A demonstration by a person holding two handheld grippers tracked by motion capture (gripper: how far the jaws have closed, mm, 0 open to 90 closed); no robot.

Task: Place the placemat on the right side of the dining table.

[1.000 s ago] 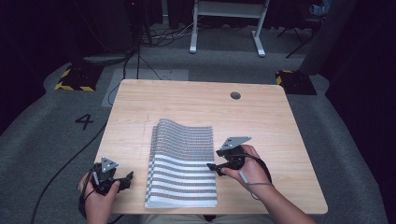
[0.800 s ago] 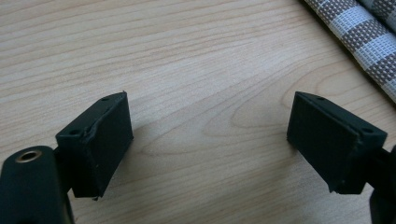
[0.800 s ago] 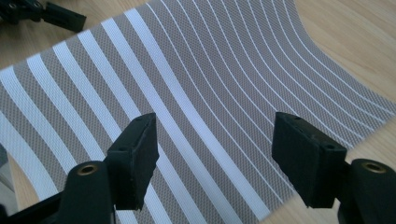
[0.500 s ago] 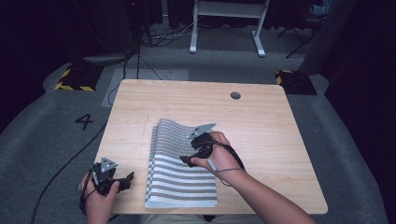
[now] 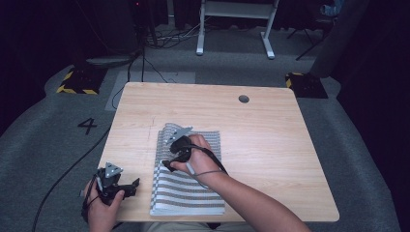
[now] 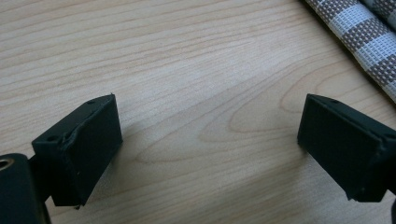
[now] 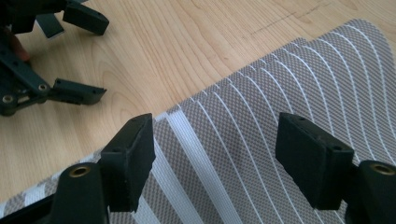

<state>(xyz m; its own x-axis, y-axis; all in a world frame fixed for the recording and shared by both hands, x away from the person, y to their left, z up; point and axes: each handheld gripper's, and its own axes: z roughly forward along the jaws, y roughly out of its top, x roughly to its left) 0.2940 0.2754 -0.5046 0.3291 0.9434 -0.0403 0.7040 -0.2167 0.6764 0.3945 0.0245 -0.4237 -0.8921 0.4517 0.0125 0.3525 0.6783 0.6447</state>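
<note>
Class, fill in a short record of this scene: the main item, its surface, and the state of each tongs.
item: striped cloth, folded
surface: wooden table
left tongs: jaws apart, just been opening, nothing between them, over bare wood beside the cloth
right tongs: jaws apart above the cloth, not gripping it

A light wooden table (image 5: 270, 145) bears a folded grey-and-white striped cloth (image 5: 188, 193).
</note>
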